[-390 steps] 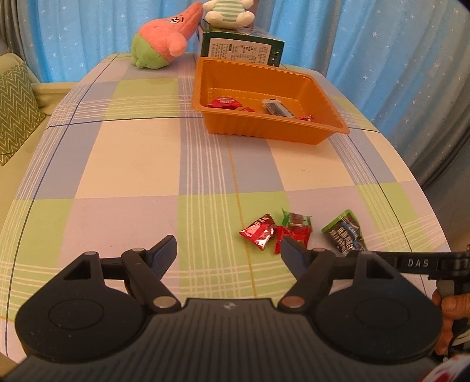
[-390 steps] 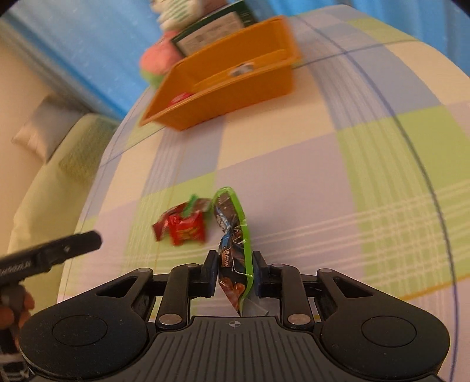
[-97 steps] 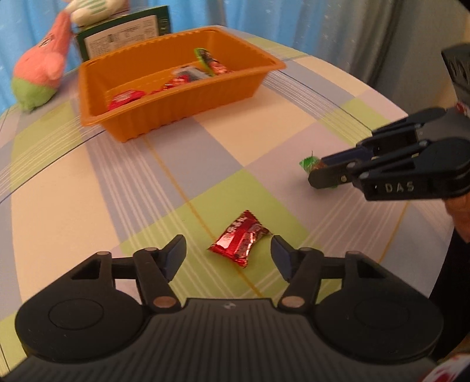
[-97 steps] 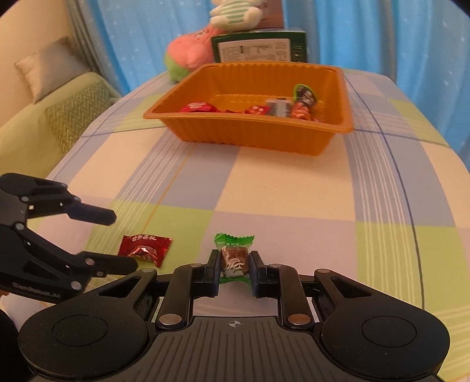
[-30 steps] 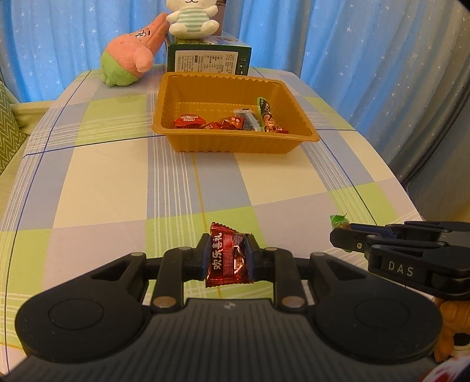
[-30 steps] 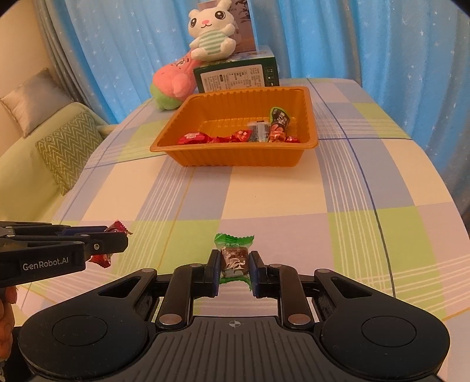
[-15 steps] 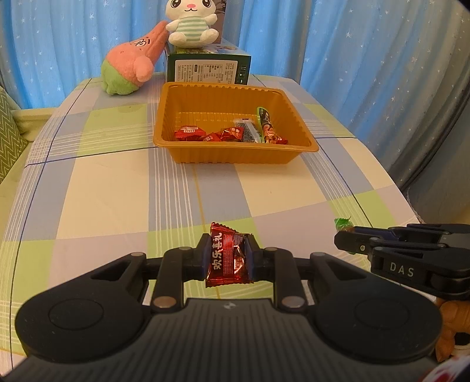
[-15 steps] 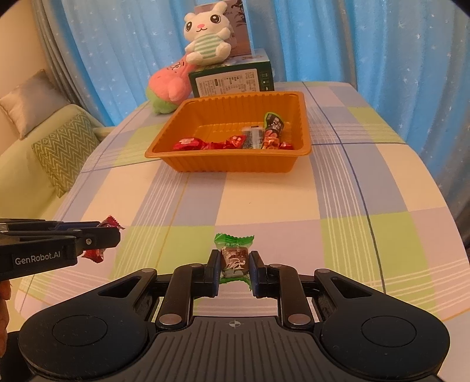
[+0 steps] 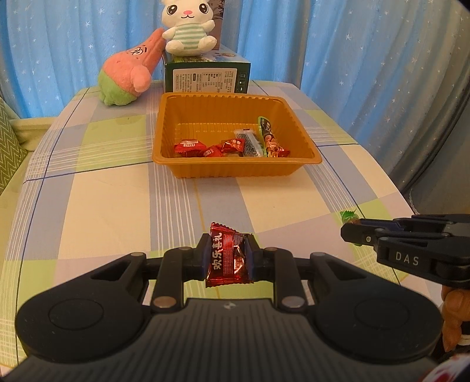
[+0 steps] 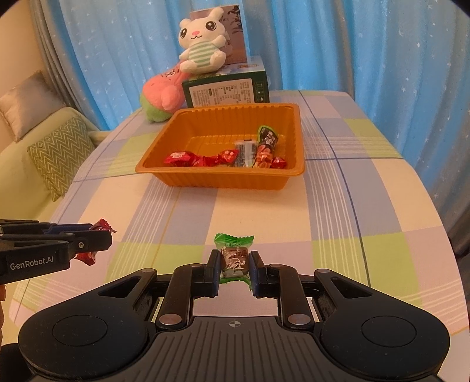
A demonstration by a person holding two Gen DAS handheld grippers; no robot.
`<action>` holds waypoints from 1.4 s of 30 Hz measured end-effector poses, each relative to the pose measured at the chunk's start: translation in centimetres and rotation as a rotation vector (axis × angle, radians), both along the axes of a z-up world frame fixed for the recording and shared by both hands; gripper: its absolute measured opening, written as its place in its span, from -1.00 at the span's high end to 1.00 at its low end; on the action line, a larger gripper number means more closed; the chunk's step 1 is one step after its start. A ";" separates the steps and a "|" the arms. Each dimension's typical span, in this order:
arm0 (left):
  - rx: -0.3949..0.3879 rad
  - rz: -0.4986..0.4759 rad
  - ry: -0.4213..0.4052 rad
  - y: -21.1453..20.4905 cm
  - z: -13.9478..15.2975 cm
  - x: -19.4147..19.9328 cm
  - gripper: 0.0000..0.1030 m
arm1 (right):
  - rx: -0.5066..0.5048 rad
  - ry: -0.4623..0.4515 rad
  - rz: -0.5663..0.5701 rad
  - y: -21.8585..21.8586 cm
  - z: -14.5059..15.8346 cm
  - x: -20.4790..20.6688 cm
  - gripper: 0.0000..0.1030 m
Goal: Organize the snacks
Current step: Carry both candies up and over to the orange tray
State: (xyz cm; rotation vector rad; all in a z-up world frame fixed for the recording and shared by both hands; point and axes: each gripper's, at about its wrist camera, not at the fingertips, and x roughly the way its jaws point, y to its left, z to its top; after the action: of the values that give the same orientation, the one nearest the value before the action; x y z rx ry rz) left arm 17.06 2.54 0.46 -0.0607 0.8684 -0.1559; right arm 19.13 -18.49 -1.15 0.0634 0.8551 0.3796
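We are looking across a table (image 9: 111,199) that is wearing a checked cloth of green, cream and lilac, with blue star-dotted curtains (image 9: 337,44) hanging behind its far edge. Near that far edge a green carton (image 9: 207,75) is standing with a white bunny toy (image 9: 188,28) sitting on top, and a pink and green plush (image 9: 129,75) is leaning against the carton on its left side. Just in front of the carton an orange tray (image 9: 235,170) is resting toward the far middle of the table, and it is holding several red wrapped sweets, a silver and black bar and a green-edged packet along its near wall.

We are holding both tools above the near edge of the table, well apart from the tray. Our left gripper (image 9: 227,255) is pinching a red candy (image 9: 227,258) upright between its pads, the wrapper showing pale characters. Our right gripper (image 10: 235,264) is clamping a green candy (image 10: 234,258) with a brown middle, its frilled end sticking up past the fingertips. From each camera the other tool is showing at the side, with its sweet poking out beyond the tips.
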 end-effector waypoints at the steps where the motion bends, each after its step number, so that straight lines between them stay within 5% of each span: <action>1: 0.000 -0.001 -0.001 0.0 0.0 0.2 0.58 | -0.002 -0.003 0.002 0.0 0.1 0.2 0.60; 42: 0.020 -0.034 -0.042 0.2 2.3 14.5 0.58 | -0.055 -0.050 0.077 3.3 2.7 13.9 0.60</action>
State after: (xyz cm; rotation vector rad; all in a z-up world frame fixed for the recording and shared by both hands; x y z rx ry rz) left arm 31.58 2.74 2.73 -0.0239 0.8288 -0.1794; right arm 33.03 -15.17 1.52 -0.0296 0.8193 0.4282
